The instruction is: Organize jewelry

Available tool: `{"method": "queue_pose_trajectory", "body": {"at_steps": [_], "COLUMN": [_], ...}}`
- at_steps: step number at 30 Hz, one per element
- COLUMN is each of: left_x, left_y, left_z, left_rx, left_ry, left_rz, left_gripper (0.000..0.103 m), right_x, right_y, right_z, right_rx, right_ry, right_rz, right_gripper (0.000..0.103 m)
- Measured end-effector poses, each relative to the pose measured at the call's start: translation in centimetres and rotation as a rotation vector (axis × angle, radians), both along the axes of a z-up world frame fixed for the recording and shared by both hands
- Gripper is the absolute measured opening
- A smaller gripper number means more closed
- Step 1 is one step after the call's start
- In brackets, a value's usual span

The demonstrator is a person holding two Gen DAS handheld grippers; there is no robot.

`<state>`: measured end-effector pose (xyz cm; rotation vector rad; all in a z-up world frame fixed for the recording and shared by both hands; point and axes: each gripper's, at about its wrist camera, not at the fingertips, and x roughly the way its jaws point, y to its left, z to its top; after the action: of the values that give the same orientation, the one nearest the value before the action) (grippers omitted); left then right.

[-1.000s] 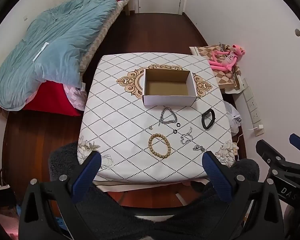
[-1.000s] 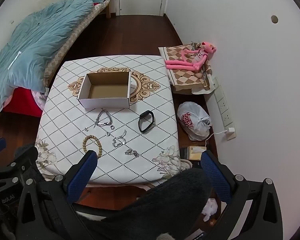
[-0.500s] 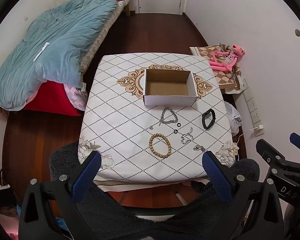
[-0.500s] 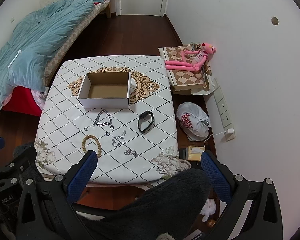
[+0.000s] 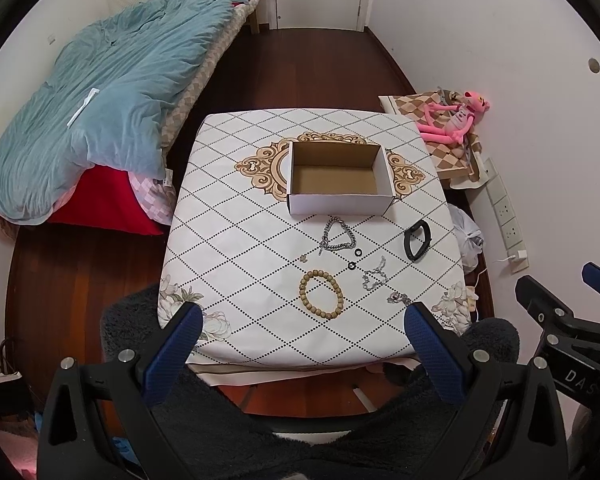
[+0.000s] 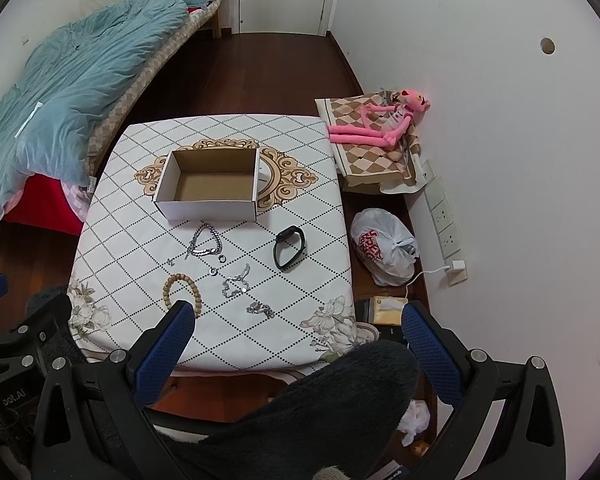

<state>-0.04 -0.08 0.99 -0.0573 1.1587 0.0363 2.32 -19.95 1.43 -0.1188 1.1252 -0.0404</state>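
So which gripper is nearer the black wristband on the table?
Right. The right gripper hangs off the table's near edge, almost in line with the black wristband. The left gripper sits further left, nearer the wooden bead bracelet.

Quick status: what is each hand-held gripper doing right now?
Left hand-held gripper: open, holding nothing.
Right hand-held gripper: open, holding nothing.

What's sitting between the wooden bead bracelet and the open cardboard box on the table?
The silver chain bracelet lies between the wooden bead bracelet and the cardboard box, just in front of the box's near wall. It lies flat, so lifting the beads over it should clear it.
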Motion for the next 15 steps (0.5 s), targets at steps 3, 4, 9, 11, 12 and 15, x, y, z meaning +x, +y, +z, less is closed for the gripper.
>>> {"method": "queue_pose_trajectory", "body": {"at_steps": [3,4,9,11,12,15], "left_x": [0.16,0.2,0.46,0.6,0.34,0.26], "left_y": [0.1,0.14,0.37,0.48,-0.28,-0.26], "left_z": [0.14,0.19,0.45,0.51,0.45,0.48], "left_rx": [0.0,0.001,0.001,0.0,0.004,0.006], "left_ry": [-0.002,-0.004,-0.009,-0.009,-0.008,-0.008], "left_rz": [0.0,0.0,-0.002,-0.002,-0.003,-0.004], "left_gripper": [0.103,0.103,0.103,0.103,0.103,0.103], "right_x": [0.07,0.05,-0.04,-0.07,-0.09,-0.05], "right_y": [0.01,0.04,0.06,0.06,0.04,0.06], "right_z": [0.26,0.36,0.57,0.65,0.68,0.81], "right_rx": [-0.001,-0.002,-0.004,-0.003,-0.002,-0.002], "right_ry": [-0.003,-0.005,-0.011,-0.011,-0.012,-0.014], "right_rz": [0.0,0.0,0.002,0.001,0.001,0.001], "right_gripper": [0.103,0.103,0.103,0.103,0.103,0.103]}}
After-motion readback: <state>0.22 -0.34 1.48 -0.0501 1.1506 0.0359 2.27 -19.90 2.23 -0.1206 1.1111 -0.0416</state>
